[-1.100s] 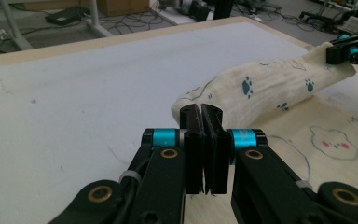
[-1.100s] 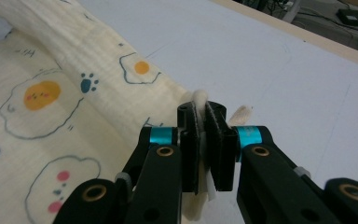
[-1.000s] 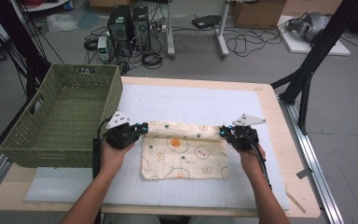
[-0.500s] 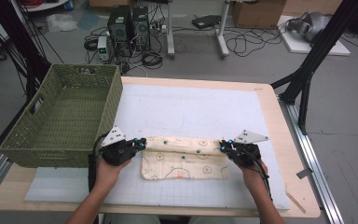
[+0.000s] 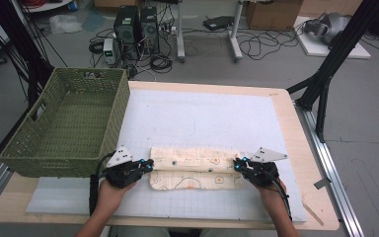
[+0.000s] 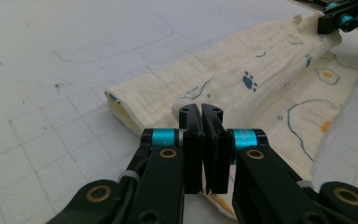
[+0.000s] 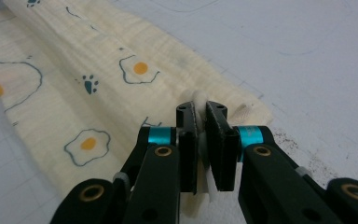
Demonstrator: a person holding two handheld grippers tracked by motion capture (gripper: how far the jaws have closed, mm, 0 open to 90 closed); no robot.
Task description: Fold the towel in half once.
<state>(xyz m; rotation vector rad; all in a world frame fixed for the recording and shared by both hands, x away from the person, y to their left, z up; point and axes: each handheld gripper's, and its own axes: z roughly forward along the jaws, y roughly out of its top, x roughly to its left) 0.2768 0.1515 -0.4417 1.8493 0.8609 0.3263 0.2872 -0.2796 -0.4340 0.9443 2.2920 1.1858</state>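
- We see a cream cloth (image 5: 195,167) printed with fried eggs and paw marks lying on the white gridded mat (image 5: 202,118) that covers the counter (image 5: 301,128), near the counter's front edge.
- The cloth is folded lengthwise: an upper layer lies over the far part, and a strip of the lower layer shows along the near side.
- Our left hand-held gripper (image 5: 148,165) sits at the cloth's left end, its jaws pressed together; in the left gripper view (image 6: 204,122) the folded cloth edge lies right at the jaw tips, but we cannot tell from there whether fabric runs between them.
- Our right hand-held gripper (image 5: 238,165) sits at the cloth's right end; in the right gripper view (image 7: 201,116) its jaws are clamped on a pinch of the cloth (image 7: 98,93), with white fabric bulging up between the pads.
- The cloth stretches straight between the two hand-held grippers, which face each other across it.
- A green woven basket (image 5: 34,148) stands at the counter's left, well apart from the cloth's far end but close to the left hand-held gripper.
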